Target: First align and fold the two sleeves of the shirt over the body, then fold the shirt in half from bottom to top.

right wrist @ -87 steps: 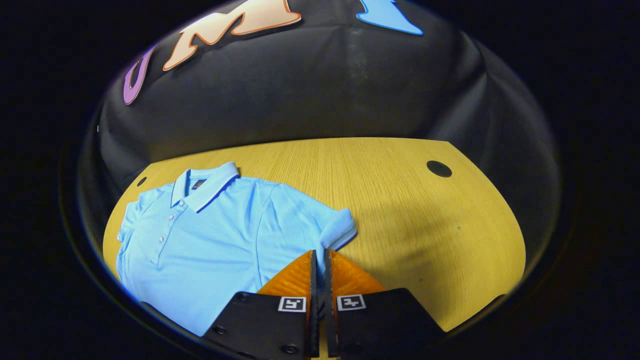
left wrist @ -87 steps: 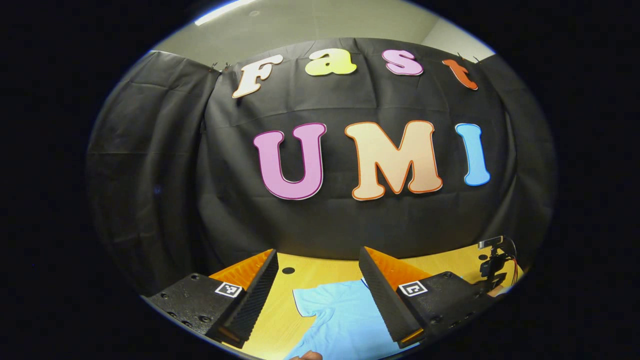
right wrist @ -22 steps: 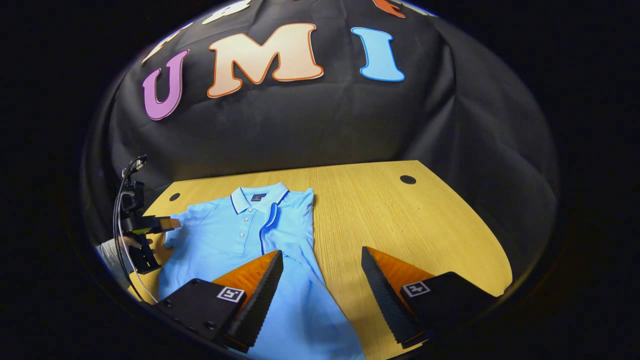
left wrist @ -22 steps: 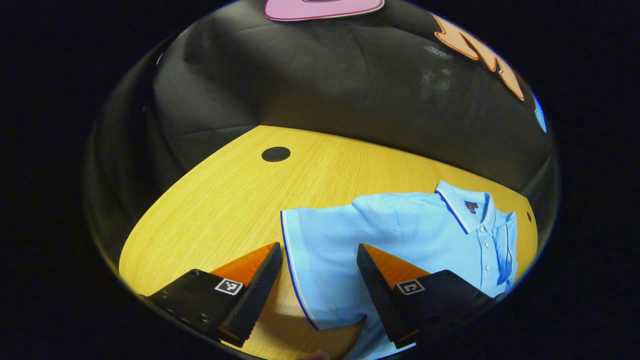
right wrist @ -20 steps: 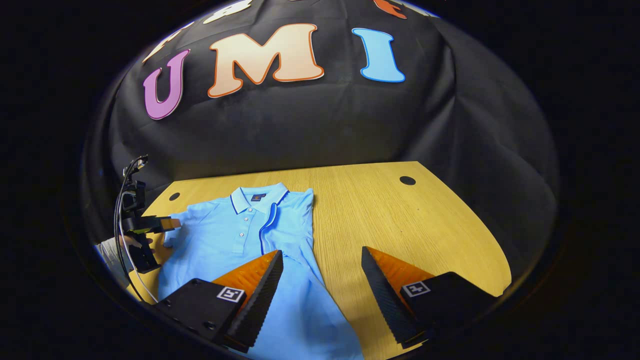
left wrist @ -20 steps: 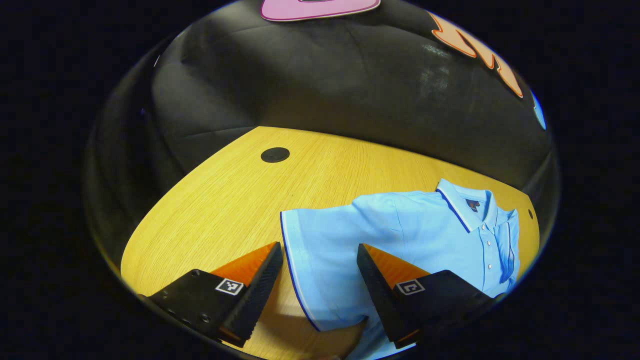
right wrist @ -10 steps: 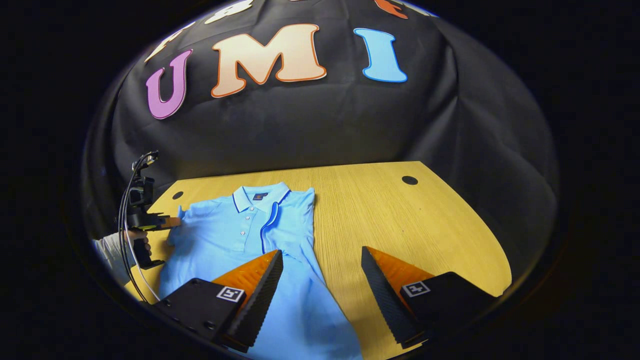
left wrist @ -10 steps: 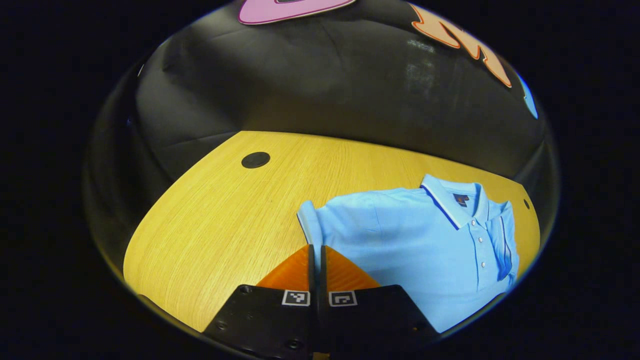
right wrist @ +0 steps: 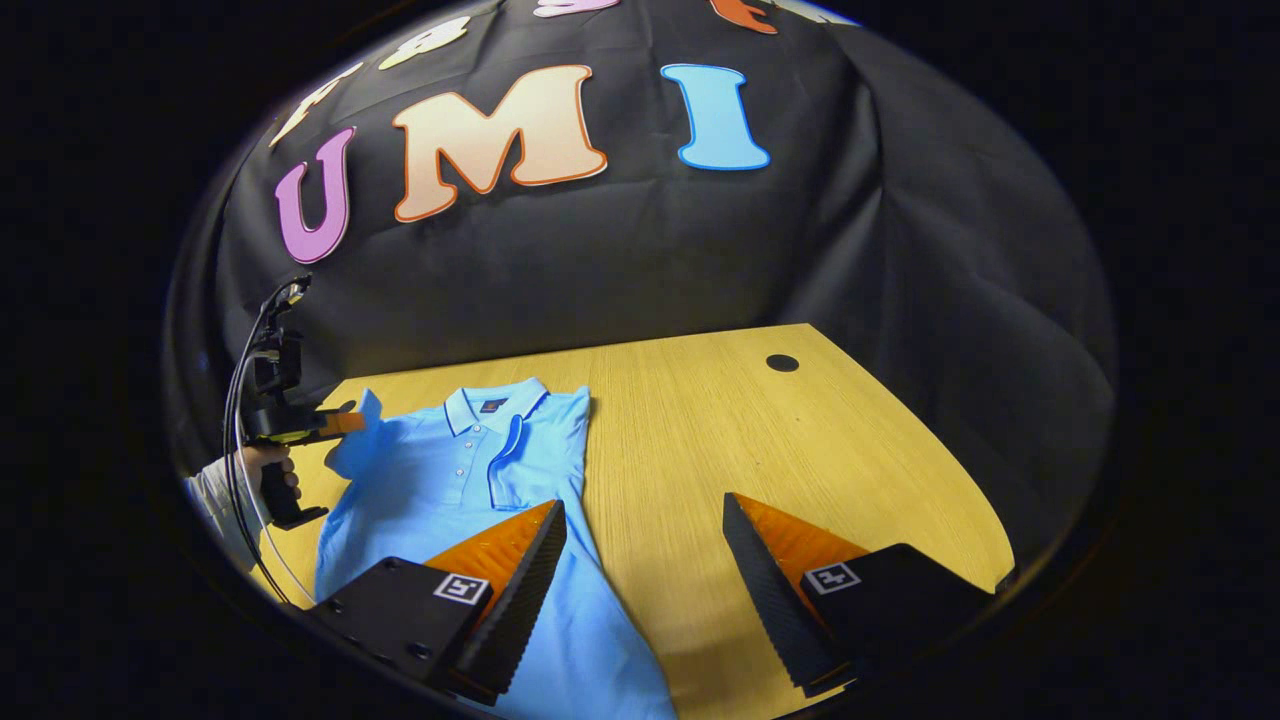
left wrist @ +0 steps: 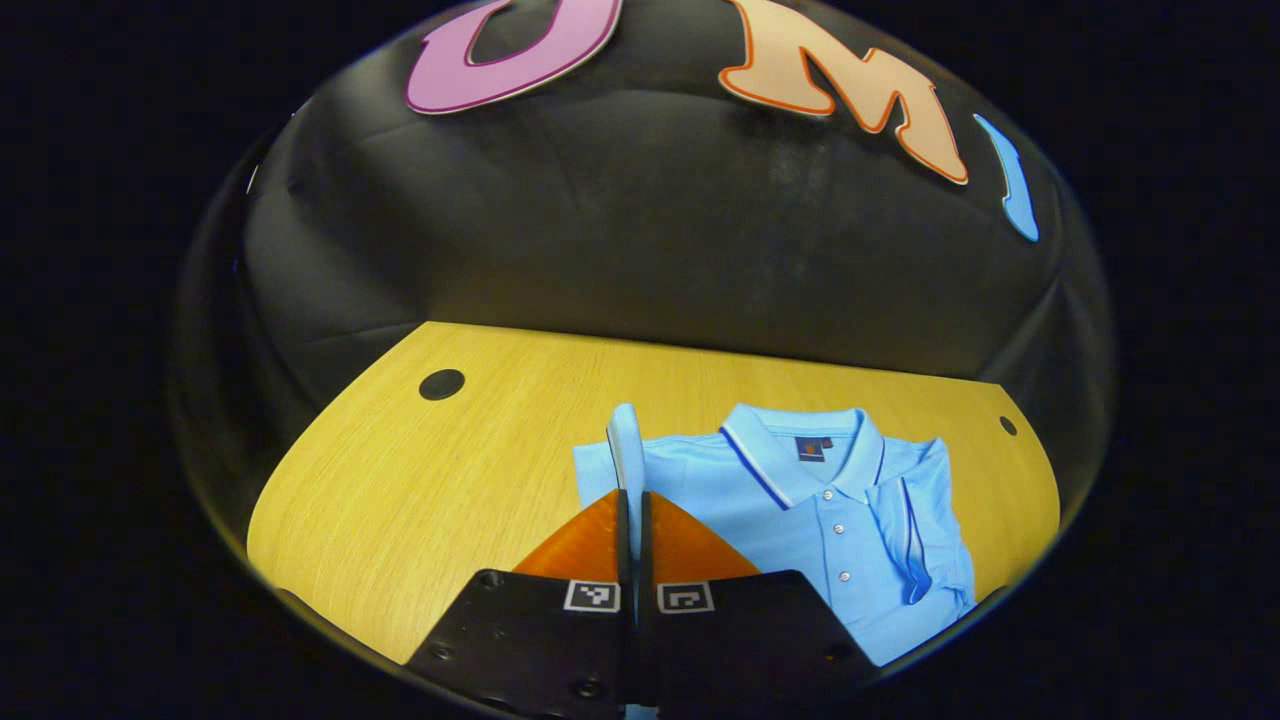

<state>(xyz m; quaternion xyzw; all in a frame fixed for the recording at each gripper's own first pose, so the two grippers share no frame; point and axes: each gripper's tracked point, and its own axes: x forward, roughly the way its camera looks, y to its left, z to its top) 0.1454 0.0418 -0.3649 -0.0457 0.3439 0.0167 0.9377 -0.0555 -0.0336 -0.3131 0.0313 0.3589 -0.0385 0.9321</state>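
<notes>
Light-blue fabric is pinched in your left gripper [left wrist: 630, 500]: in the left gripper view its two fingers press together on the left sleeve [left wrist: 626, 450] of the shirt [left wrist: 800, 520], and the sleeve stands up between them, lifted off the wooden table [left wrist: 420, 480]. The shirt's body lies flat to the right of the fingers, collar [left wrist: 800, 450] toward the far edge, buttons facing up. The right sleeve [left wrist: 925, 530] lies folded over the chest. A dark round hole [left wrist: 441, 384] sits in the tabletop at the far left.

In the right gripper view, your right gripper [right wrist: 645, 560] hangs wide open above the near part of the table, gripping nothing; one finger is over the shirt's lower body [right wrist: 560, 620], the other over bare wood. At the far left, your left gripper [right wrist: 345, 422] holds the raised sleeve [right wrist: 365, 425], with your hand [right wrist: 265, 462] on its handle.
</notes>
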